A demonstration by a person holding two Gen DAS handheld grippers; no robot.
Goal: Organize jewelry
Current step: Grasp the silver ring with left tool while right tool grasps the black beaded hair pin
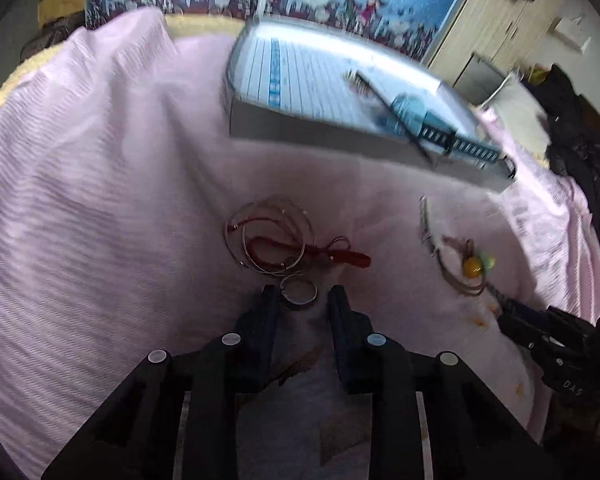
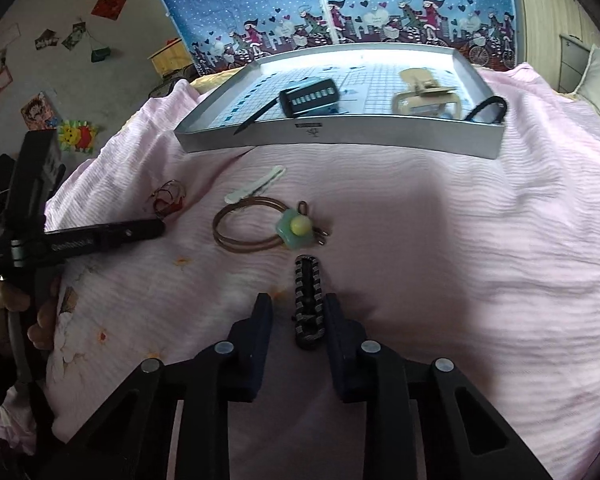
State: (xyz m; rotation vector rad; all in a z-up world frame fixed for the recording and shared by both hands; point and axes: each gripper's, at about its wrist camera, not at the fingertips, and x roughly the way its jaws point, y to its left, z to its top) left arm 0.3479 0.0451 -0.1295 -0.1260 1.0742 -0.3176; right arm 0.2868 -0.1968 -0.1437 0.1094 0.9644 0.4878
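Note:
In the left wrist view my left gripper [image 1: 304, 298] is open, low over the pink bedspread, with a small silver ring [image 1: 299, 289] lying between its fingertips. Just beyond lie thin bangles tangled with a red cord [image 1: 270, 240] and a red tassel [image 1: 352, 258]. In the right wrist view my right gripper [image 2: 298, 314] is open around a black striped hair clip [image 2: 309, 300] lying flat on the cloth. Ahead of it lie a brown hair tie with a green flower and yellow bead [image 2: 298, 230] and a white hair clip [image 2: 256, 190].
A shallow silver tray [image 2: 340, 136] sits farther back on the bed, holding a black comb-like clip [image 2: 310, 96], a beige hair claw [image 2: 424, 96] and a black hair tie [image 2: 486, 108]. A hand [image 2: 4, 304] holds the left gripper [image 2: 100, 236]. A blue patterned curtain stands behind.

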